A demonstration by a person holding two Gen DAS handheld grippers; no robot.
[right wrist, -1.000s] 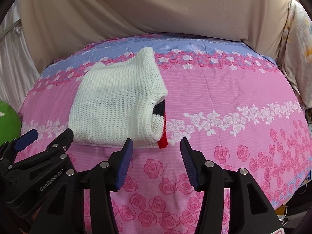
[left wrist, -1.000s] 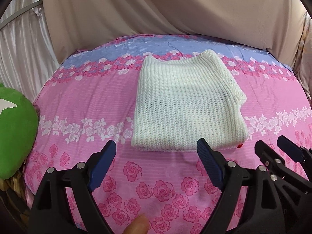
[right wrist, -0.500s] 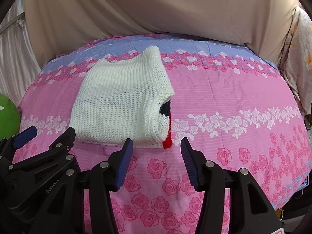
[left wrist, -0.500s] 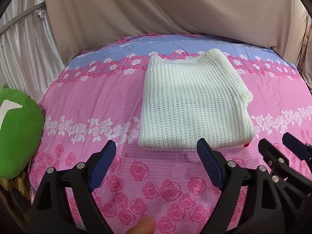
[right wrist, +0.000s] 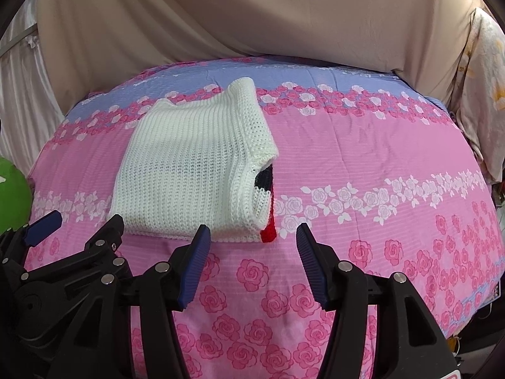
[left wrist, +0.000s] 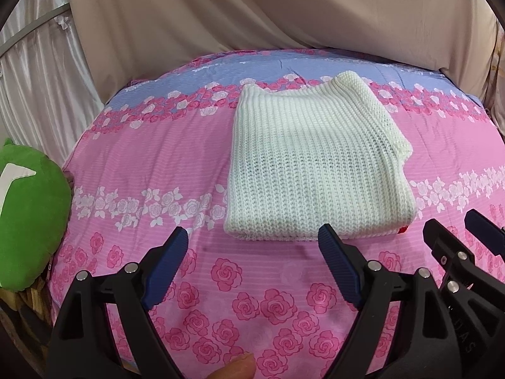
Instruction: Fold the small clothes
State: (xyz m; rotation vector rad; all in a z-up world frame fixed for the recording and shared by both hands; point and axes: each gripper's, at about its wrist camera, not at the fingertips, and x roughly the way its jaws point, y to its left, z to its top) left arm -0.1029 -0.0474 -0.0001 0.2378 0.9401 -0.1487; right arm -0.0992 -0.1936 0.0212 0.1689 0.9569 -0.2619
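A white knitted sweater (left wrist: pixel 315 170) lies folded into a neat rectangle on the pink rose-print bed cover (left wrist: pixel 151 164). In the right wrist view the sweater (right wrist: pixel 195 173) shows a dark and red inner edge at its right side. My left gripper (left wrist: pixel 254 246) hovers just in front of the sweater's near edge, open wide, nothing between its fingers. My right gripper (right wrist: pixel 252 240) sits beside it near the sweater's near right corner; its jaws are opening and hold nothing. Each gripper appears at the edge of the other's view.
A green plush cushion (left wrist: pixel 28 221) rests at the bed's left edge. Beige draped fabric (left wrist: pixel 252 15) hangs behind the bed, white curtains (left wrist: pixel 34 79) at the left, a floral cloth (right wrist: pixel 483 94) at the right. A fingertip (left wrist: pixel 236 368) shows at the bottom.
The right gripper's jaws have spread a little wider. The left view has shifted slightly, with the sweater sitting a bit further right in it. The sweater itself has not moved.
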